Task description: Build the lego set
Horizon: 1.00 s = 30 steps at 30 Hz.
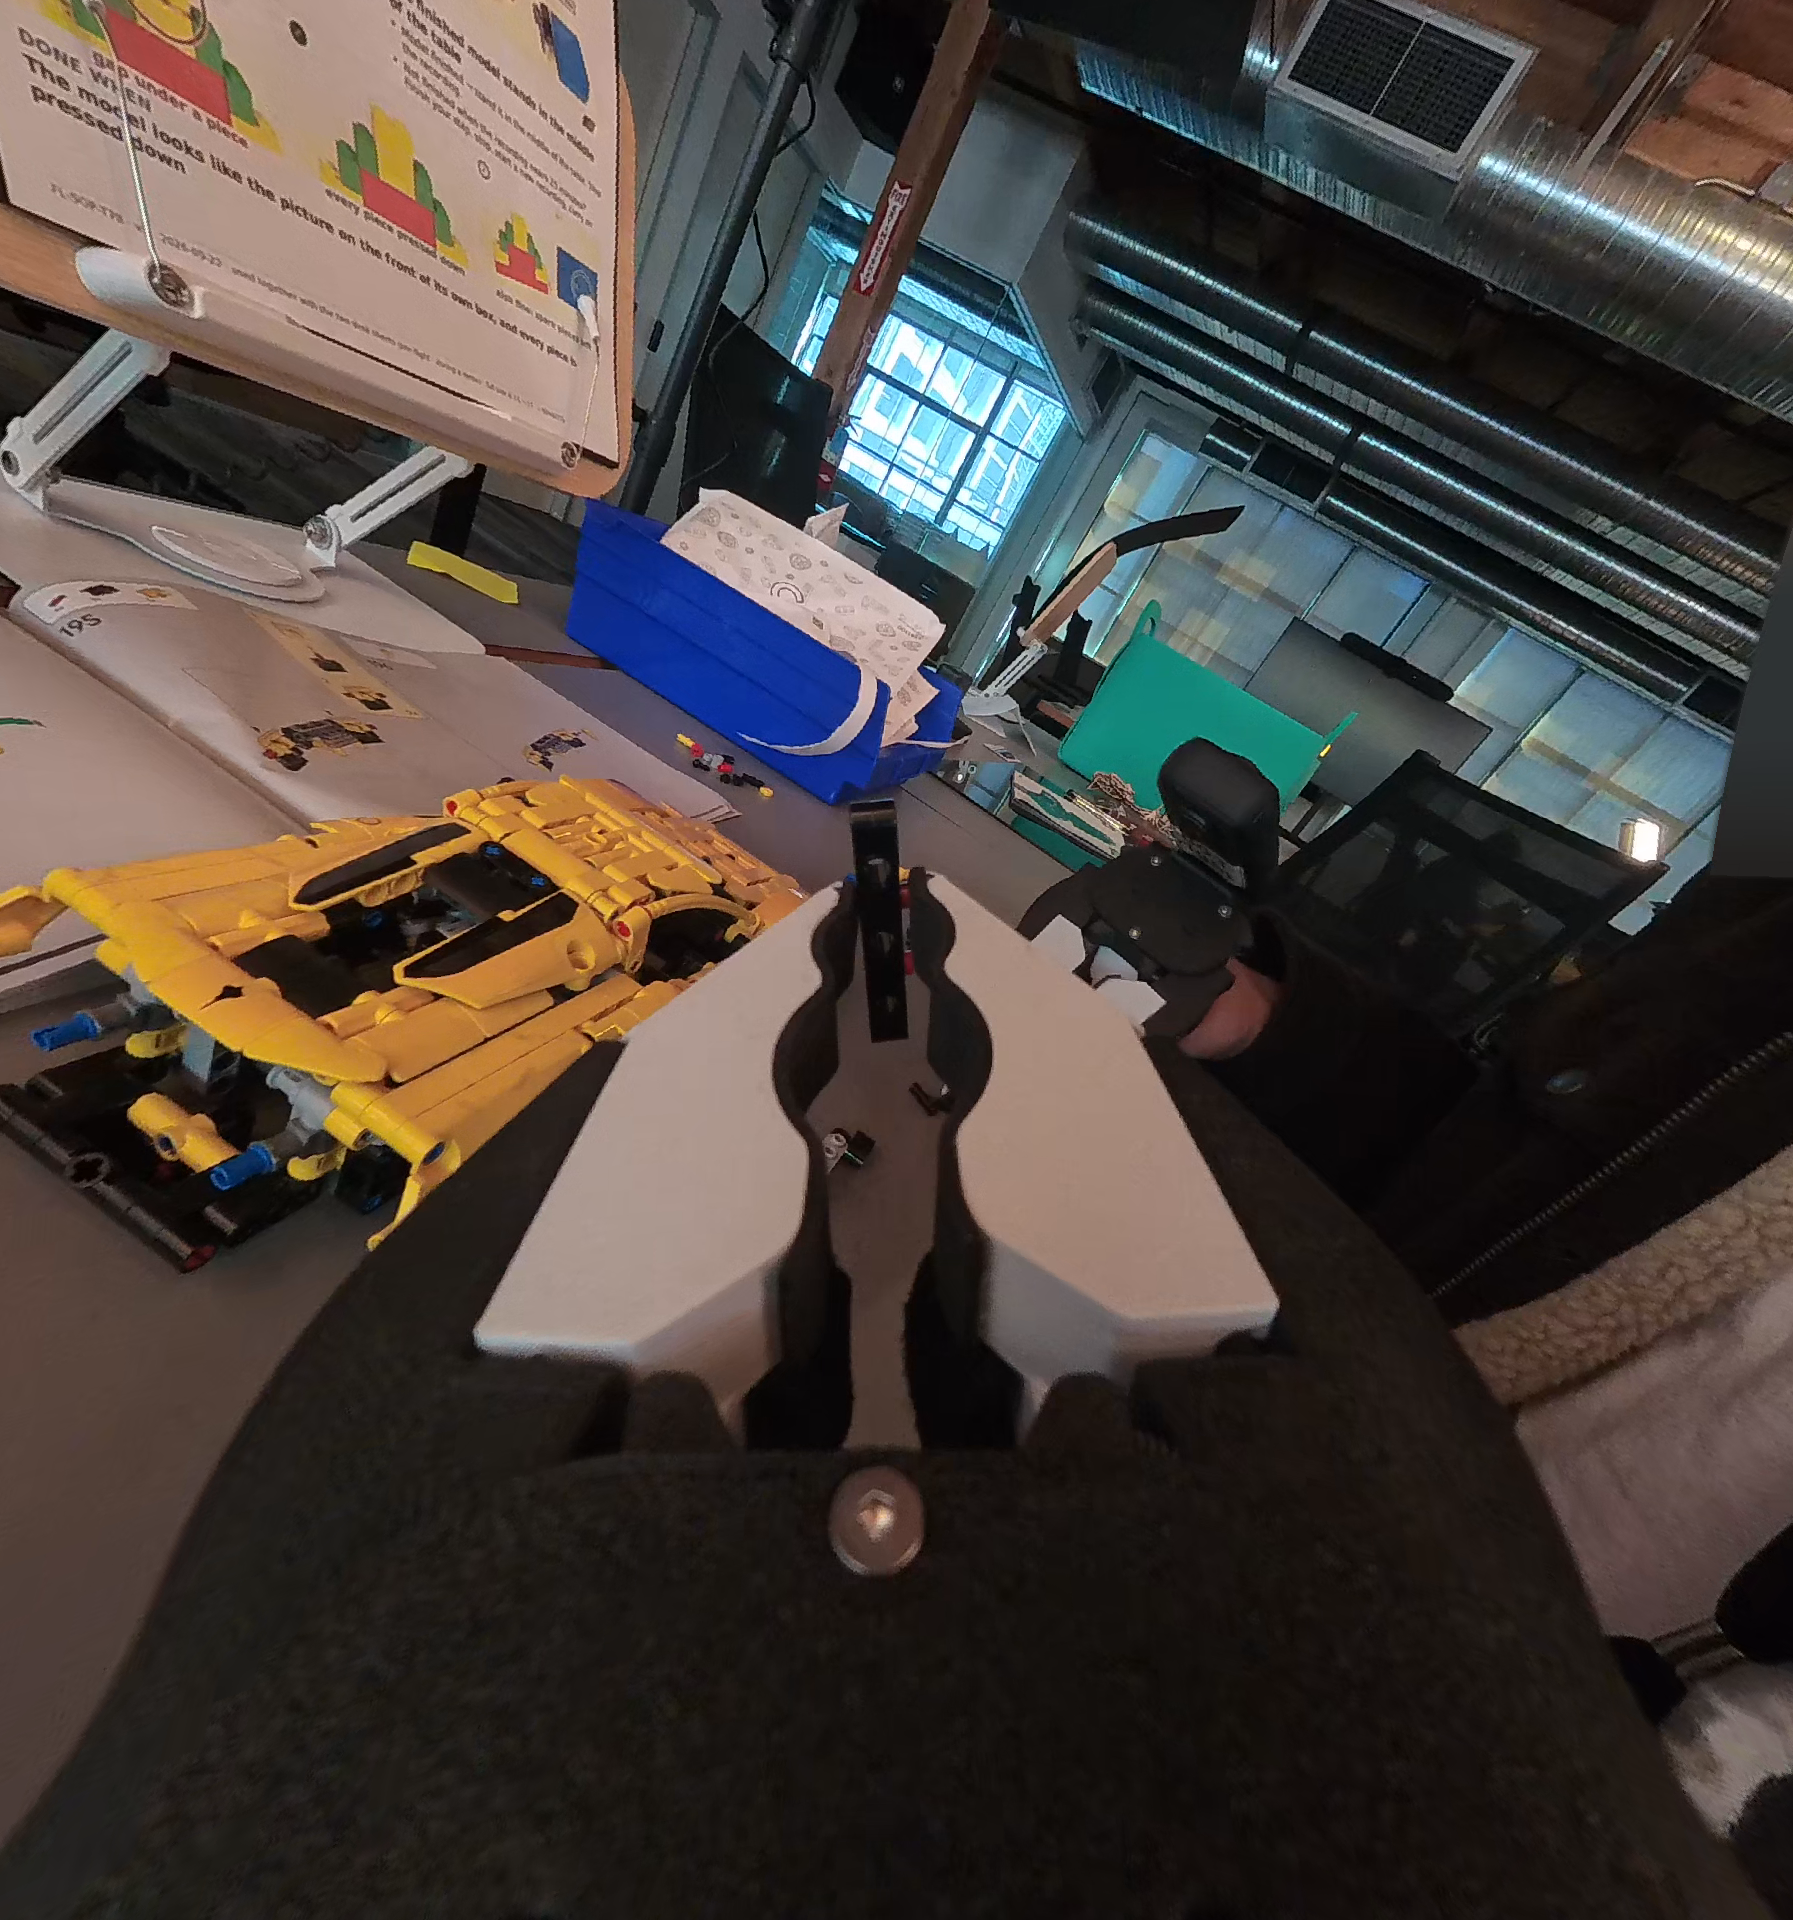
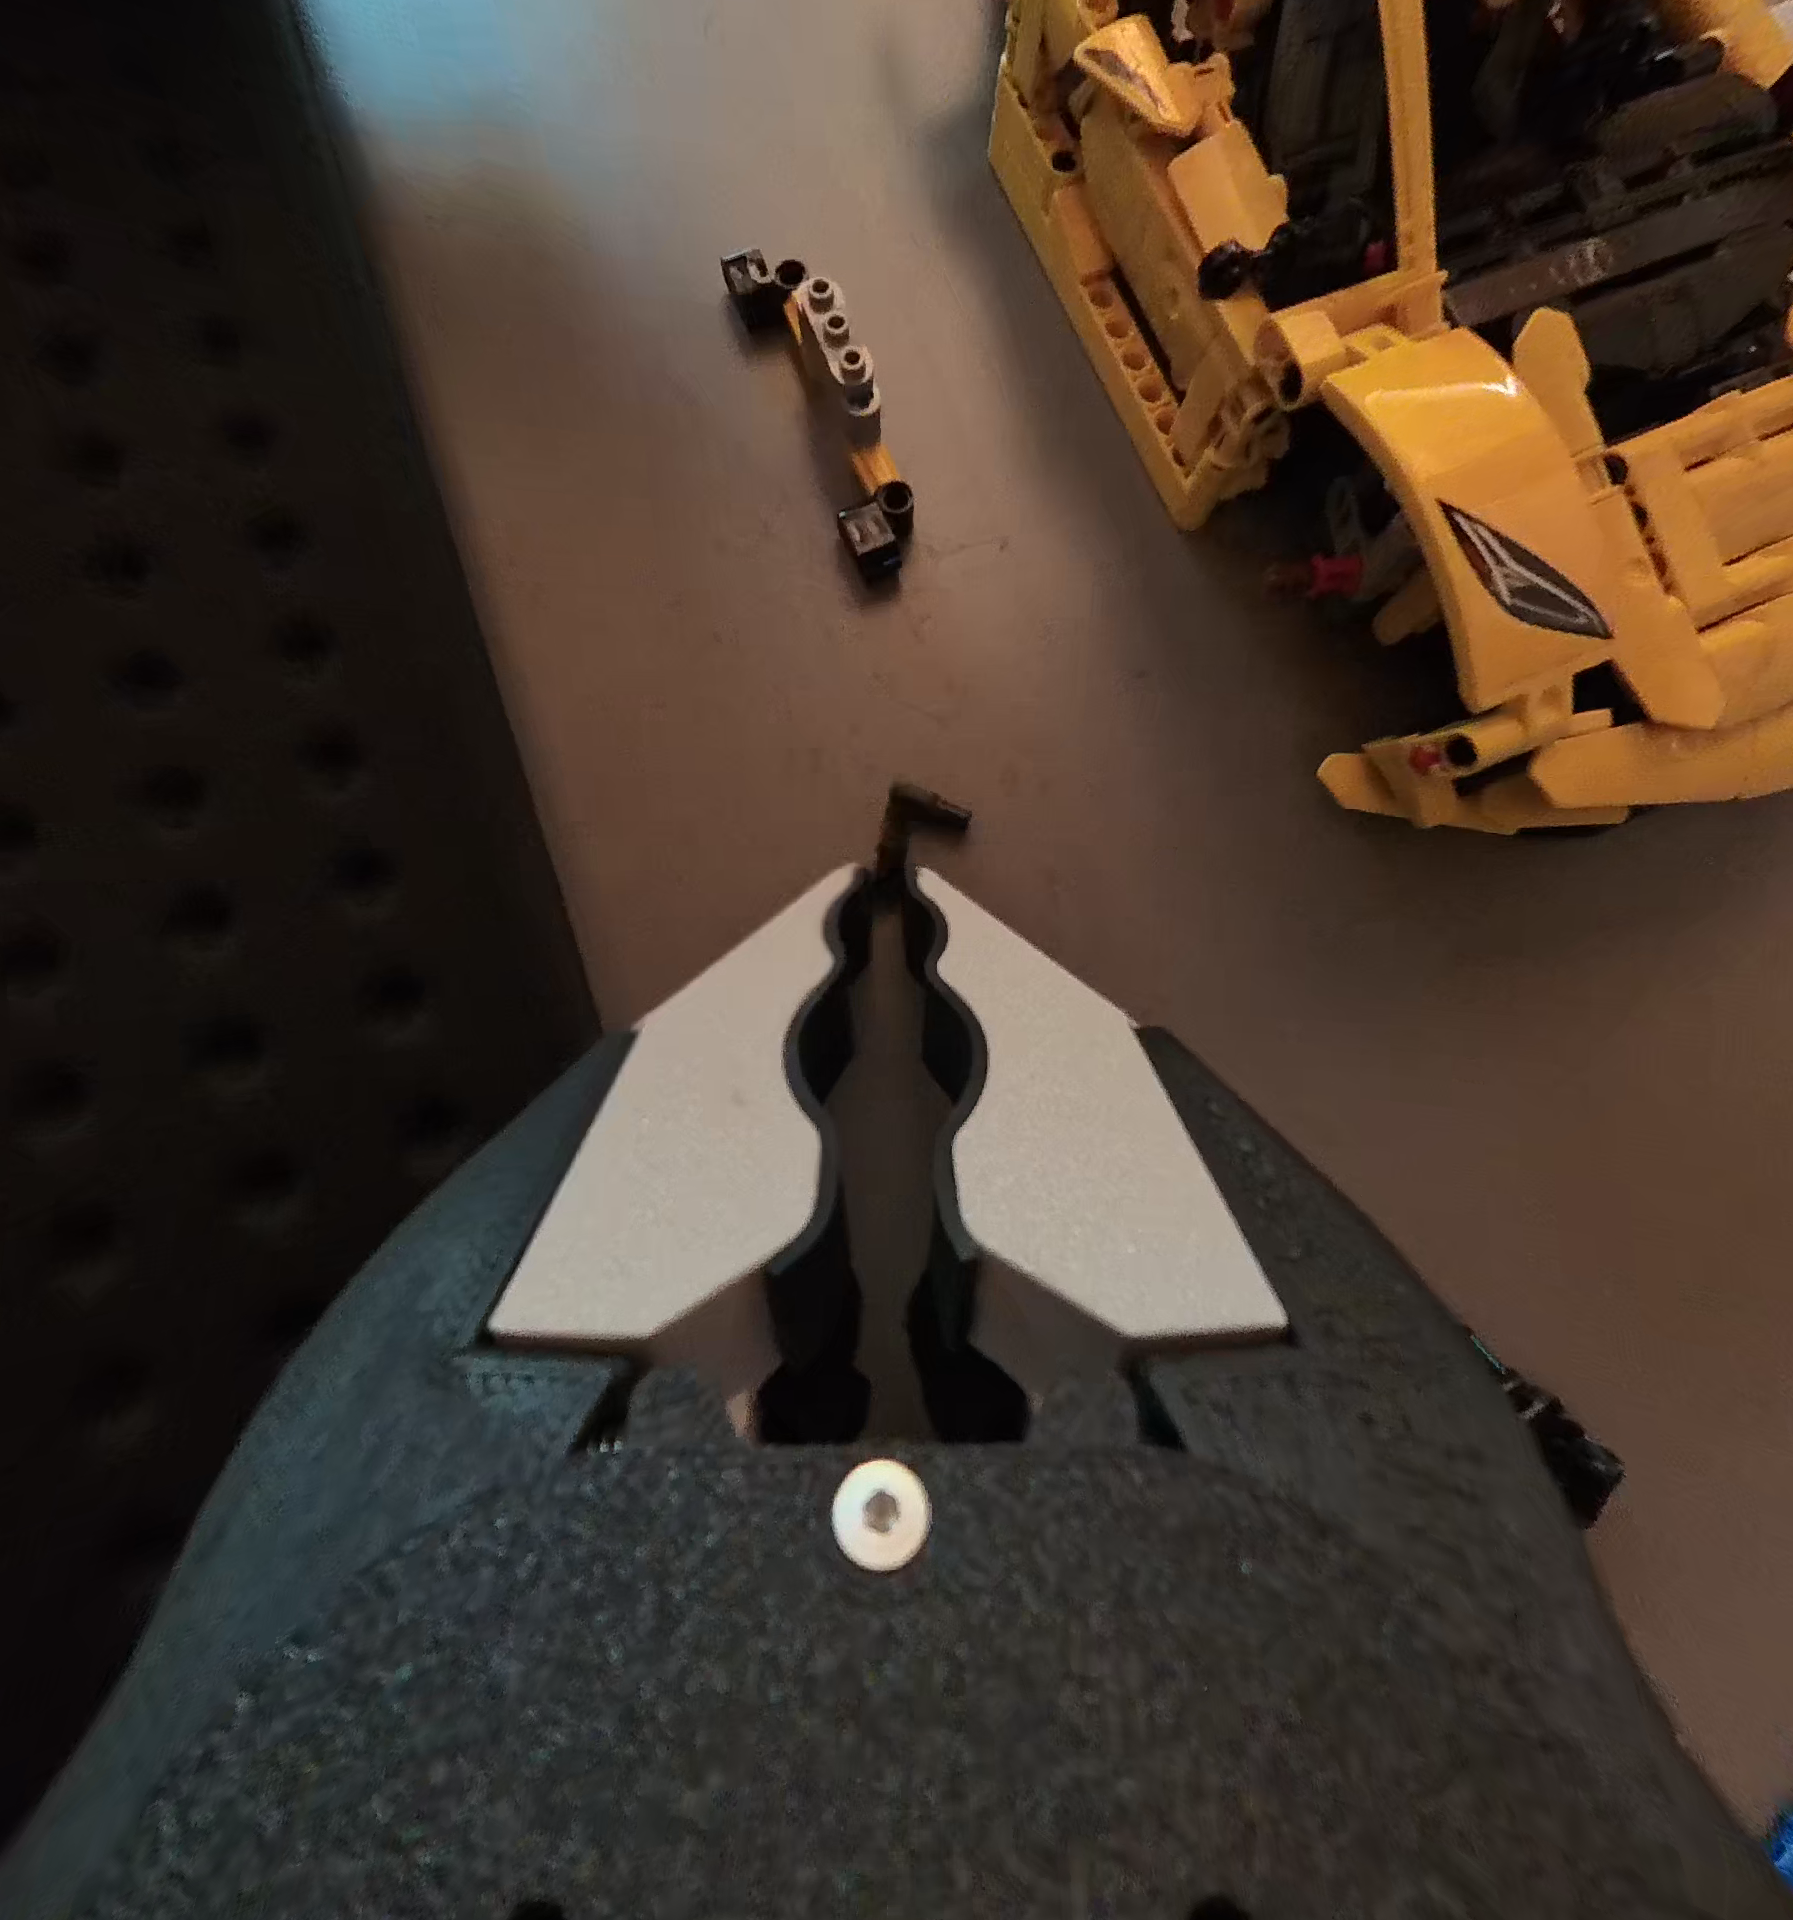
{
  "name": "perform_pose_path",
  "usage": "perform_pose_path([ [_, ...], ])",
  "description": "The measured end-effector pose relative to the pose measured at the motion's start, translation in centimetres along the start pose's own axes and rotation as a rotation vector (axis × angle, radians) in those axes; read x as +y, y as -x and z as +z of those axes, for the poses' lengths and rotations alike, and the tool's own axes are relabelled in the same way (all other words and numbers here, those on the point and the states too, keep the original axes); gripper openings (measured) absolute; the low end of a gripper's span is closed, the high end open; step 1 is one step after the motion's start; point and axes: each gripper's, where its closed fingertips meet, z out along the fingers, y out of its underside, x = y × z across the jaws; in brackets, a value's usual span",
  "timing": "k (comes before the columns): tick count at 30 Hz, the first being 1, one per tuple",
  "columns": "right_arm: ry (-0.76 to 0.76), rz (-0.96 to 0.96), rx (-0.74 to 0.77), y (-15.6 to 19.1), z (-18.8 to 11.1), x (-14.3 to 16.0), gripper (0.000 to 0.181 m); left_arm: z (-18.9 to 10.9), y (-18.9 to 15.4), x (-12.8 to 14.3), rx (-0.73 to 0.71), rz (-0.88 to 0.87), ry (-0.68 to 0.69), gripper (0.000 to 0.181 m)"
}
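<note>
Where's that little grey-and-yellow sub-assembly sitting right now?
In the right wrist view, the grey-and-yellow sub-assembly lies loose on the grey table, ahead of the right tool and left of the yellow car model, touching neither.

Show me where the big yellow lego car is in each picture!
Left wrist view: the big yellow lego car sits at middle left on the grey table, partly on the open instruction booklet, left of the left tongs.
Right wrist view: it fills the upper right corner, right of the small grey, yellow and black lego piece.
Shared landmark: the grey table under the car.
</note>
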Motion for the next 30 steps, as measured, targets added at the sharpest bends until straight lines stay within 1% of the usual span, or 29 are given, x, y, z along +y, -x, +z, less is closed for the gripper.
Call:
perform_pose_path([
  [8,0.026,-0.017,0.019,-0.4,-0.6,0.6,0.003,0.0,-0.1,0.0,0.002,-0.001,-0.001,0.009],
  [10,0.035,-0.024,0.017,-0.4,-1.3,0.7,0.004,0.0,0.0,0.0,0.001,-0.004,-0.003,0.009],
  [11,0.067,-0.027,0.018,-0.6,-2.1,1.2,0.004,0.0,0.0,0.0,0.000,-0.006,-0.004,0.009],
  [13,0.180,-0.022,0.050,-2.0,-4.8,2.7,0.004,-0.1,0.0,-0.1,0.002,-0.009,-0.006,0.009],
  [14,0.259,-0.009,0.068,-3.0,-6.8,4.0,0.003,0.0,0.0,0.0,0.005,-0.011,-0.005,0.009],
  [16,0.484,0.071,0.102,-5.3,-11.5,7.6,0.003,0.0,-0.1,0.0,0.011,-0.014,-0.004,0.009],
  [18,0.723,0.209,0.124,-7.2,-16.3,11.6,0.003,0.0,-0.2,0.0,0.013,-0.017,-0.003,0.009],
  [21,0.999,0.364,0.085,-8.3,-21.6,17.0,0.003,-0.1,-0.2,0.0,0.016,-0.022,-0.007,0.009],
  [23,1.140,0.447,0.027,-8.0,-23.5,20.0,0.003,-0.1,-0.2,0.0,0.017,-0.025,-0.007,0.009],
  [25,1.266,0.502,-0.003,-7.7,-24.7,22.4,0.003,0.0,-0.2,0.1,0.015,-0.024,-0.002,0.009],
  [28,1.426,0.549,-0.048,-6.5,-25.9,24.5,0.003,0.0,-0.2,0.2,0.012,-0.020,0.001,0.009],
  [30,1.483,0.584,-0.089,-5.6,-26.1,25.1,0.003,0.0,-0.2,0.2,0.009,-0.019,0.002,0.009],
])
